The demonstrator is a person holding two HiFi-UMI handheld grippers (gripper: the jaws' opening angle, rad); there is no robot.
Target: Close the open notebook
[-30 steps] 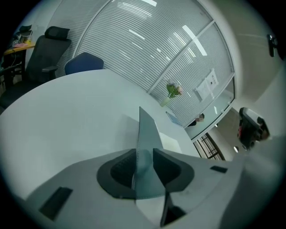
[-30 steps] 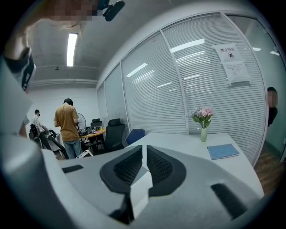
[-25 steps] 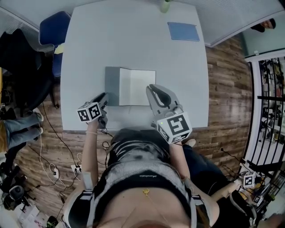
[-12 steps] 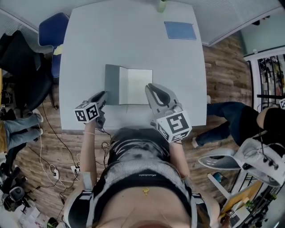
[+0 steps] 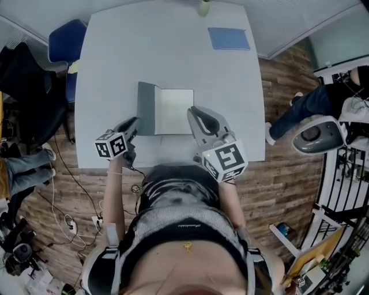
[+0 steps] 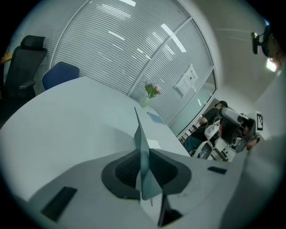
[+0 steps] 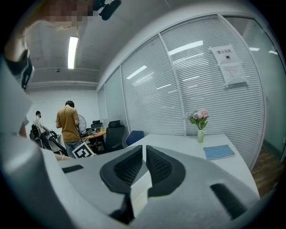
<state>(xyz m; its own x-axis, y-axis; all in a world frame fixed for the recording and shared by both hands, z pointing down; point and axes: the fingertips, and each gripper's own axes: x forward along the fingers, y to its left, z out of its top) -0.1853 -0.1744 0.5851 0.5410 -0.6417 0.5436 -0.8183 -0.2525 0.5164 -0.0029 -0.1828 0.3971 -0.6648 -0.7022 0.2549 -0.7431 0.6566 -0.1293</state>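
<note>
Left tool, jaws just closing in, pinches the raised cover of the notebook; right tool sits pressed together, idle. Next: fold the cover rightward and down

The notebook lies near-middle on the counter; a second book far right, a vase at the far edge, a chair left.

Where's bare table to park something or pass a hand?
Free: from the notebook out to the vase and blue book, and right of the notebook. Crowded: near edge, right gripper at the notebook, left gripper just closing its jaws on the cover.
</note>
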